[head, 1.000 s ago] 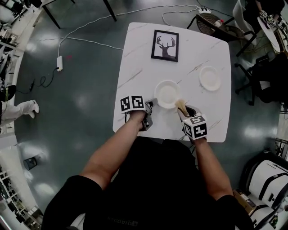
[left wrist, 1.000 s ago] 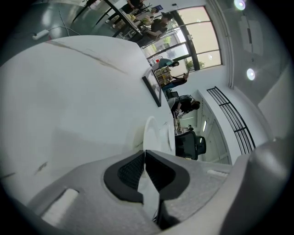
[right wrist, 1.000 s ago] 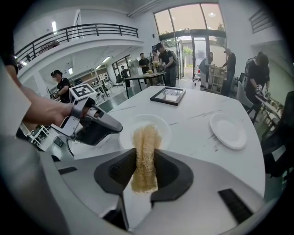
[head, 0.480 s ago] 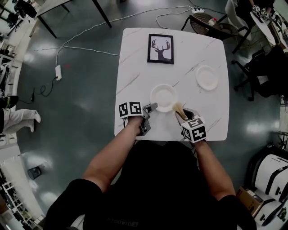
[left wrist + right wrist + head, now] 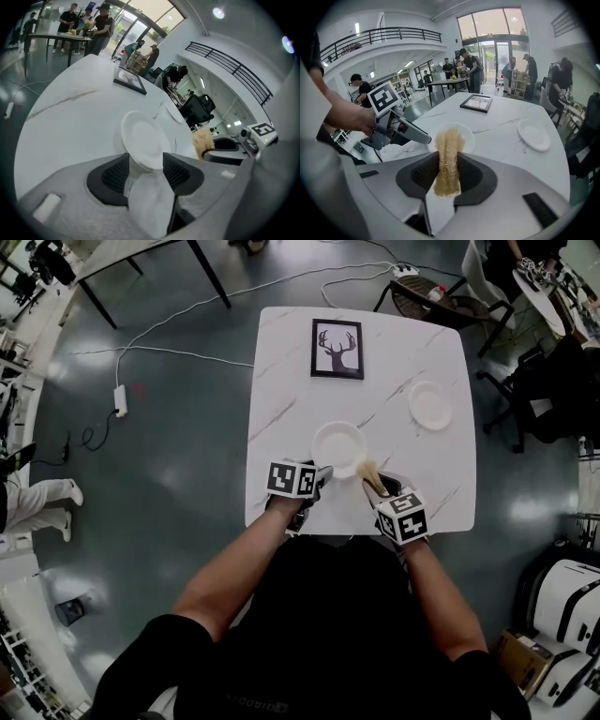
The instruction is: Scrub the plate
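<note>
A white plate (image 5: 338, 448) lies on the white marble table (image 5: 281, 399) near its front edge. My left gripper (image 5: 324, 472) is at the plate's near left rim. In the left gripper view the plate (image 5: 143, 140) shows its near rim between the left gripper's (image 5: 145, 161) jaws, which have just been opening; they stand apart and do not press on it. My right gripper (image 5: 447, 171) is shut on a tan loofah sponge (image 5: 449, 150). The sponge (image 5: 369, 471) hangs just off the plate's near right rim.
A second, smaller white plate (image 5: 429, 405) sits at the table's right side. A framed deer picture (image 5: 337, 349) lies at the far side. Chairs (image 5: 441, 292) and cables (image 5: 187, 329) are on the floor around the table, and people stand in the background.
The left gripper has rolled at the plate's rim, so its marker cube shows different faces. The right gripper with the sponge has hardly shifted beside the plate.
</note>
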